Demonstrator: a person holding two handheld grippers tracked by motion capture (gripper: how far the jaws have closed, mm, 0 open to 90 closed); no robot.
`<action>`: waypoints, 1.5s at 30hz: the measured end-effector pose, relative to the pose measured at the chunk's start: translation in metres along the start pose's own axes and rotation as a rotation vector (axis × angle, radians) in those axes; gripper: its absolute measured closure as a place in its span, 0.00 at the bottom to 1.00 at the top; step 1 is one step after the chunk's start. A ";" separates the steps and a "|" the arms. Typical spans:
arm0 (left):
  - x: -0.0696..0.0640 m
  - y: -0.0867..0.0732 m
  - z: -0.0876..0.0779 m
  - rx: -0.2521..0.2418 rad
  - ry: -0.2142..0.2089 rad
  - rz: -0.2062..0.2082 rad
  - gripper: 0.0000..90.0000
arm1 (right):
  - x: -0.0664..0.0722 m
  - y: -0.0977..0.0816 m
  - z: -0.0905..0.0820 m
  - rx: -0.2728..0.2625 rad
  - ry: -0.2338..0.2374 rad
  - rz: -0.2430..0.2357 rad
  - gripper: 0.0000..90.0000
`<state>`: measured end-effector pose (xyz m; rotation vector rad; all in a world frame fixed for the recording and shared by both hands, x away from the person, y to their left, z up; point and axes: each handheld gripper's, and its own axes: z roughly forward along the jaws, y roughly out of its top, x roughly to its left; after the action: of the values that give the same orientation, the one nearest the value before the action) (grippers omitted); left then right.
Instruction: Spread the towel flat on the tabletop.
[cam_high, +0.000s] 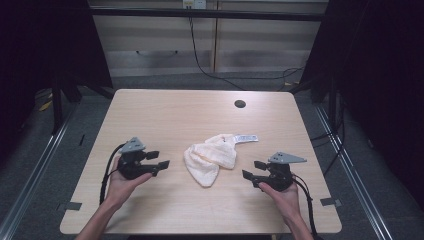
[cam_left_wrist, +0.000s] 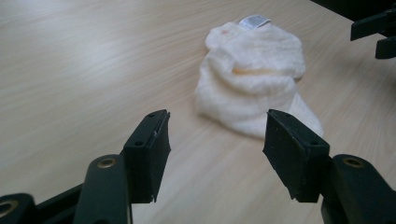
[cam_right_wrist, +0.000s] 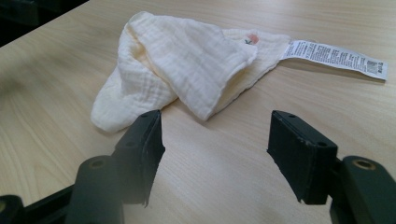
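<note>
A cream muslin cloth (cam_high: 210, 157) lies crumpled at the middle of the wooden table (cam_high: 165, 112), its white care label (cam_high: 246, 138) sticking out toward the far right. My left gripper (cam_high: 157, 160) is held just left of the cloth, jaws open and bare, pointing at it. My right gripper (cam_high: 254, 170) sits to the cloth's right, also open with nothing between its jaws. In the left gripper view the cloth (cam_left_wrist: 254, 84) lies beyond the open gripper (cam_left_wrist: 217, 144). The right gripper view has the cloth (cam_right_wrist: 182, 65) and label (cam_right_wrist: 336, 56) ahead of the open gripper (cam_right_wrist: 215, 149).
A round cable hole (cam_high: 240, 104) sits near the table's far edge. Tape marks (cam_high: 331, 202) lie at the near corners. Metal rails run along both sides of the table, and dark curtains hang left and right. Cables trail on the floor behind.
</note>
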<state>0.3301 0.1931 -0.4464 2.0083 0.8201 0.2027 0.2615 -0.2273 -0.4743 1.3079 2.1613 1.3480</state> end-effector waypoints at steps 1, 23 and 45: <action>-0.001 0.007 0.007 0.000 -0.008 0.000 0.45 | 0.000 0.000 0.000 -0.003 0.003 -0.002 0.39; -0.018 0.033 0.134 0.195 -0.041 0.033 0.40 | -0.001 -0.006 -0.001 0.006 0.027 -0.005 0.35; -0.034 0.021 0.135 0.208 0.000 0.118 0.69 | -0.001 -0.009 0.000 0.034 0.017 -0.008 0.35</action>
<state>0.3736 0.0700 -0.4985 2.2550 0.7485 0.1907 0.2573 -0.2289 -0.4816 1.3031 2.2070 1.3297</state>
